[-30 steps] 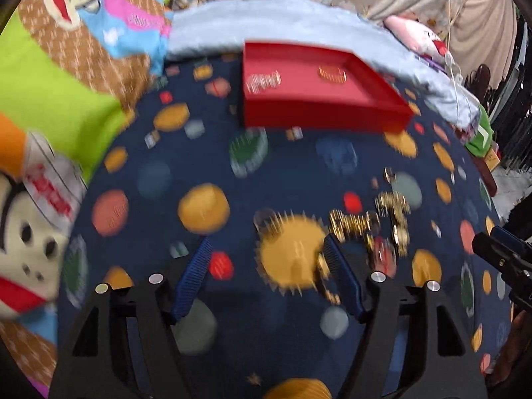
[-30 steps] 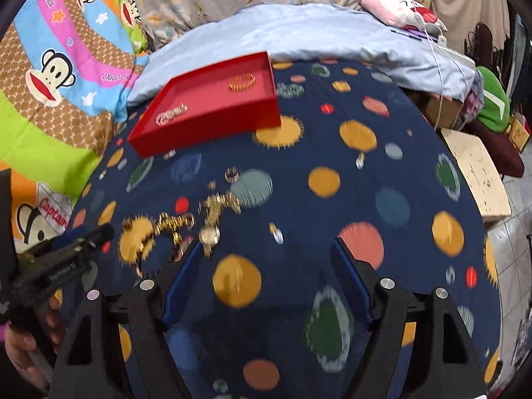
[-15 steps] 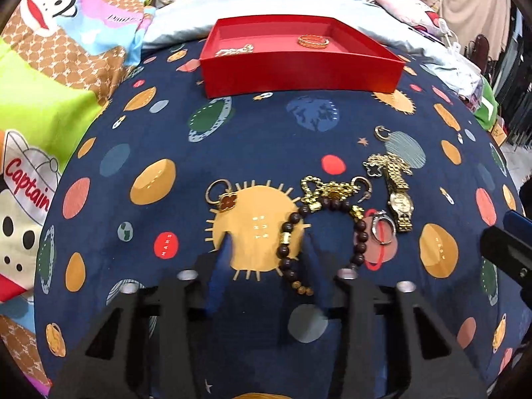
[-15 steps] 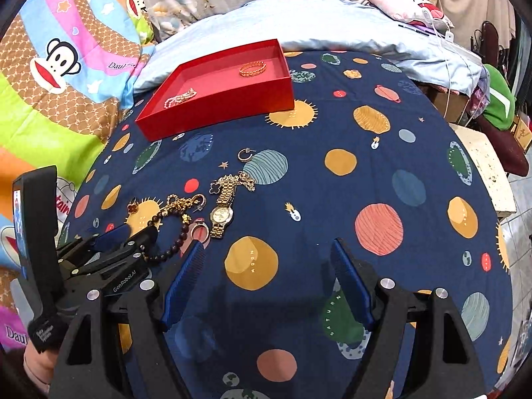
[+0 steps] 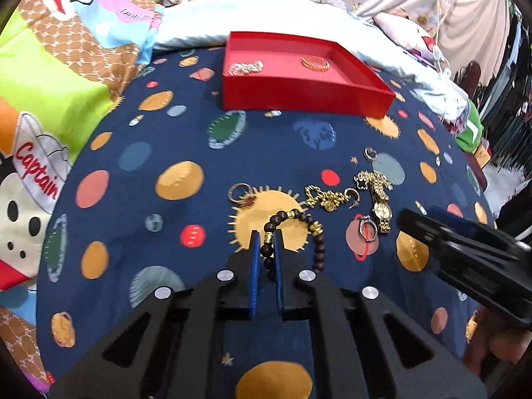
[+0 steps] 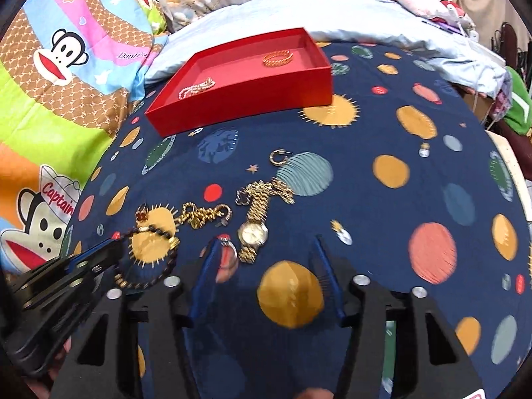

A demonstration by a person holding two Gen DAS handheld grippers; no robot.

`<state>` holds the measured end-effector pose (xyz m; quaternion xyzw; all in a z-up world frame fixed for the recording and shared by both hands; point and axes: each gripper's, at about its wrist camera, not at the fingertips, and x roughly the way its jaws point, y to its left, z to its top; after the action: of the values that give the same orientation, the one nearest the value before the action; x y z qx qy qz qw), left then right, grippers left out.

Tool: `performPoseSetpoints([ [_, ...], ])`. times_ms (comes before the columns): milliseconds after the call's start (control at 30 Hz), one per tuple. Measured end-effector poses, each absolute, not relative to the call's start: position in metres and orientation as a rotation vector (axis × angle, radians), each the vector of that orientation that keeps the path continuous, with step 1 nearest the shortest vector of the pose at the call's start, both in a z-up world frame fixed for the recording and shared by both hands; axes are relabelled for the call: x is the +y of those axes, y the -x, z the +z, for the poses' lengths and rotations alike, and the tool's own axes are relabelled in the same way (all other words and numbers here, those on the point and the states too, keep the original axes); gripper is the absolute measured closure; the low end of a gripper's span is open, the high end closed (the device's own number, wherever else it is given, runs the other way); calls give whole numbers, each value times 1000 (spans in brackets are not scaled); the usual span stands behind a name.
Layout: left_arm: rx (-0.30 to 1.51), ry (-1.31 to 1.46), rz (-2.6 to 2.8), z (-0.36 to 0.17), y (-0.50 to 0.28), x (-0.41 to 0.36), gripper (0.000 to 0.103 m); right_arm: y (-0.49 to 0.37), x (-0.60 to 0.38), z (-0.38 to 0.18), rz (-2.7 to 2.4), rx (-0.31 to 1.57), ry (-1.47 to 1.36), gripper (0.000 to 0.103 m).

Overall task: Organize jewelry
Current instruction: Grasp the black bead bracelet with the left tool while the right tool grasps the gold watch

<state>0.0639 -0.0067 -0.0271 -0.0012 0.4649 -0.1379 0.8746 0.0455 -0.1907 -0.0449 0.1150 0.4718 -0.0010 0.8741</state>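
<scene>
My left gripper (image 5: 266, 237) is shut on a dark bead bracelet (image 5: 316, 242) with gold spacers, which lies on the navy spotted cloth. The bracelet also shows in the right wrist view (image 6: 159, 262), beside the left gripper (image 6: 99, 256). My right gripper (image 6: 266, 249) is open and empty, close over a gold watch (image 6: 253, 232) and a silver ring (image 6: 227, 249). A gold chain (image 6: 199, 214), a gold link bracelet (image 6: 266, 191), a hoop earring (image 6: 276, 157) and a red-stone ring (image 6: 142, 215) lie nearby. The red tray (image 6: 246, 99) at the back holds a pearl bracelet (image 6: 197, 88) and a gold bangle (image 6: 278, 58).
The navy cloth (image 6: 415, 179) covers a bed. A colourful monkey-print blanket (image 6: 60, 76) lies at the left and a light blue pillow (image 6: 332, 10) behind the tray. Clutter and a green item (image 6: 518, 106) stand off the right edge.
My left gripper has moved forward over the bead bracelet and closed on it. My right gripper has moved left and down towards the watch and stays open.
</scene>
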Motion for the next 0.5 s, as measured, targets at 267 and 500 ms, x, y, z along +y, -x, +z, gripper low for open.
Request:
performPoseSetpoints([
  [267,967,24,-293,-19,-62,3,96,-73,-185,-62,-5,1019,-249,69],
  [500,979,30,-300,-23,-63,2,96,-80,-182,-63,4,1020,-241,90],
])
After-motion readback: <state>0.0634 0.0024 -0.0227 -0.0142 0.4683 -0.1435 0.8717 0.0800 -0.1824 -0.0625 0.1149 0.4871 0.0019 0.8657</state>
